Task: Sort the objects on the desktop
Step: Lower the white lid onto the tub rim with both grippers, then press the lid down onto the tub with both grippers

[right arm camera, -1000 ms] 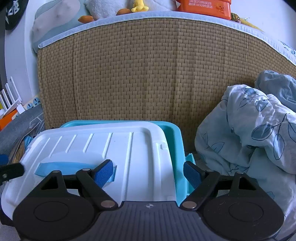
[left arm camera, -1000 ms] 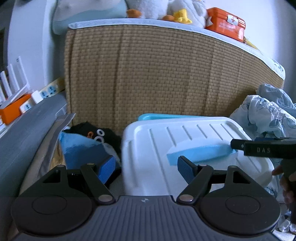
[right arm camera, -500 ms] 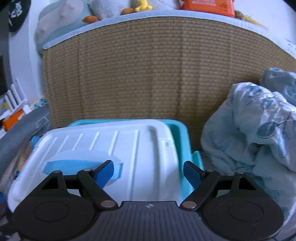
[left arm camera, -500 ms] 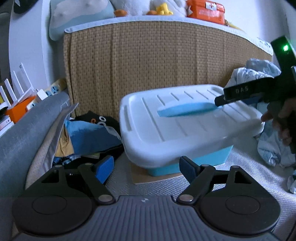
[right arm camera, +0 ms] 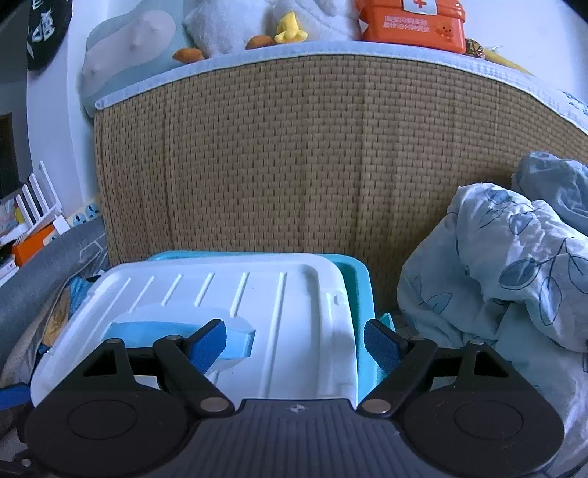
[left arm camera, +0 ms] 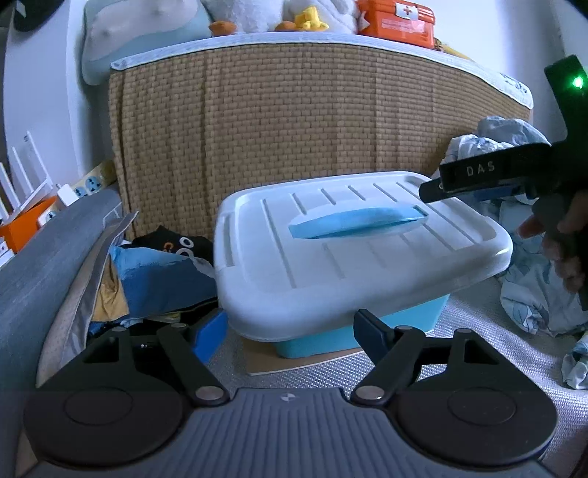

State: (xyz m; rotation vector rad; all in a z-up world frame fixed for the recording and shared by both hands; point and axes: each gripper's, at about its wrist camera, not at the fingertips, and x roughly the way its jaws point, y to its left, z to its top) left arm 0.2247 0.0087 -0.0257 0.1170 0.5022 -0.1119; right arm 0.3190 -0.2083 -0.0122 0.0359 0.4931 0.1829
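Observation:
A light-blue storage box (left arm camera: 360,336) stands on a woven grey surface, and its white lid (left arm camera: 330,257) with a blue handle (left arm camera: 352,222) lies askew on top. My left gripper (left arm camera: 290,332) is low in front of the box's near corner, its jaws closing a little with nothing between the pads. My right gripper (right arm camera: 296,343) is open just above the lid (right arm camera: 228,305), one pad over the end of the handle (right arm camera: 176,334) and the other by the exposed box rim (right arm camera: 362,290). In the left wrist view, a black finger (left arm camera: 477,172) of the right gripper reaches over the lid's far right corner.
A tall woven bed side (left arm camera: 294,121) rises behind the box, with plush toys and an orange first-aid case (right arm camera: 411,20) on top. Crumpled leaf-print bedding (right arm camera: 496,264) lies to the right. Piled clothes (left arm camera: 154,272) and a grey cushion (left arm camera: 44,250) are on the left. Cardboard (left arm camera: 294,362) sits under the box.
My left gripper has drawn back and dropped from close over the lid, so the whole box now shows ahead of it. The right gripper has stayed over the lid.

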